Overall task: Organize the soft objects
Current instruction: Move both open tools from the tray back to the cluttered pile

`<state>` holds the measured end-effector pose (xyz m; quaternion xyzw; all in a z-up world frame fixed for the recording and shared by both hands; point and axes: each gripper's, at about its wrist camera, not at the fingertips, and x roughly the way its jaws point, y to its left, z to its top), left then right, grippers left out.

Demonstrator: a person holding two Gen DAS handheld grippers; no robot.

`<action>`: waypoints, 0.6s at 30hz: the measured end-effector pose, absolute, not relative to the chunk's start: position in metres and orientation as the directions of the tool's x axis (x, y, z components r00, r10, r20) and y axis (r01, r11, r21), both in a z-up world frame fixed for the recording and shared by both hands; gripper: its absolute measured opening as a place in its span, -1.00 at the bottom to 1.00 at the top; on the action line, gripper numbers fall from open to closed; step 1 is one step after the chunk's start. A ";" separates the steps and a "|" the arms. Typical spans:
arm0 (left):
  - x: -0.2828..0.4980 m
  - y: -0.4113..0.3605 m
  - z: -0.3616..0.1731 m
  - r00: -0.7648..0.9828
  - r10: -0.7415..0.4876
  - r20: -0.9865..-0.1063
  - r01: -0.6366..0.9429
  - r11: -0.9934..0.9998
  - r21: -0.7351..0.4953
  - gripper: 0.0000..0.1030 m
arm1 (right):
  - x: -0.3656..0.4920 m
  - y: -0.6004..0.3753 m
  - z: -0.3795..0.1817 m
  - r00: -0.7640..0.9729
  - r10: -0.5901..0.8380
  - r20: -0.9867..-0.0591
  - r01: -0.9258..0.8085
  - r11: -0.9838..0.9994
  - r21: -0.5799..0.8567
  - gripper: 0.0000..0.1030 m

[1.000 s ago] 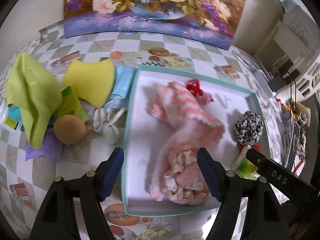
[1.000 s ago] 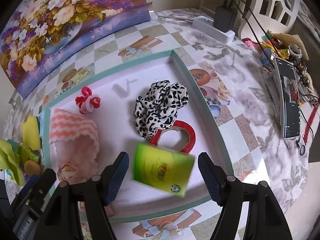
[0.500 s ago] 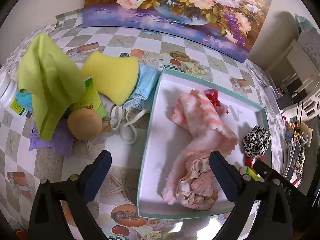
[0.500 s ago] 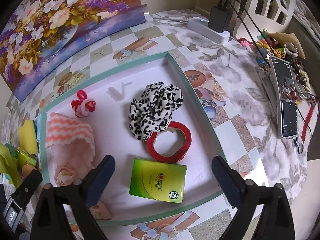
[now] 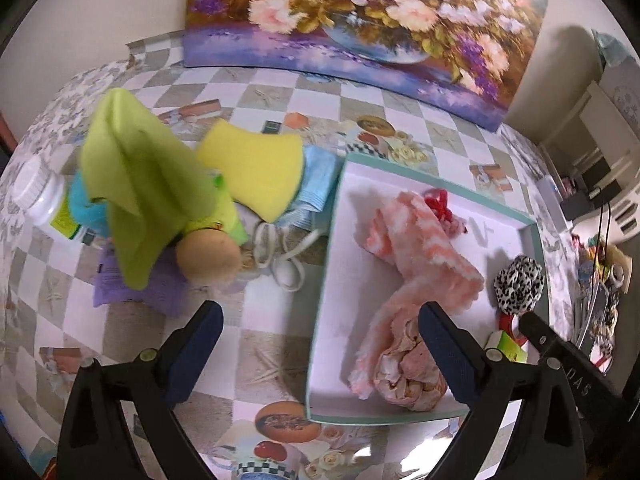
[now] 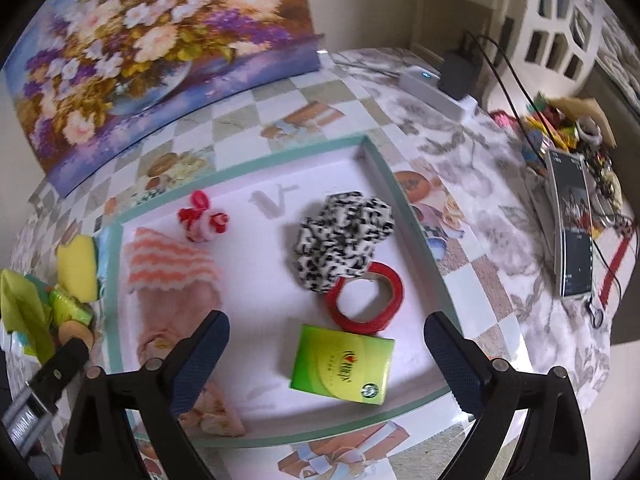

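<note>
Lying flat: fluffy pink cloth [image 5: 424, 252]

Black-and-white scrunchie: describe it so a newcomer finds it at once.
Find the teal-rimmed white tray in front of the flower painting. Near its right wall lies the scrunchie, overlapping a red tape roll. It is the tray's only black-and-white spotted item.
</note>
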<state>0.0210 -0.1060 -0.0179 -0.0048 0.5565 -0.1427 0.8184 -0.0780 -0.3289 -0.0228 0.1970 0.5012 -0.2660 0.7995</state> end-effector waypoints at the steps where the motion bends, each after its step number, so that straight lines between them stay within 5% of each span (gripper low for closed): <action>1: 0.021 -0.103 -0.016 0.344 -0.232 -0.910 0.218 0.962 -0.163 0.91 | -0.077 -0.325 -0.021 0.362 -0.228 -0.904 0.612 0.789 0.046 0.94; 18: 0.033 -0.008 0.007 0.412 -0.060 -0.909 -0.010 0.997 -0.070 0.91 | -0.055 -0.243 -0.014 0.417 -0.152 -0.896 0.415 0.909 0.039 0.94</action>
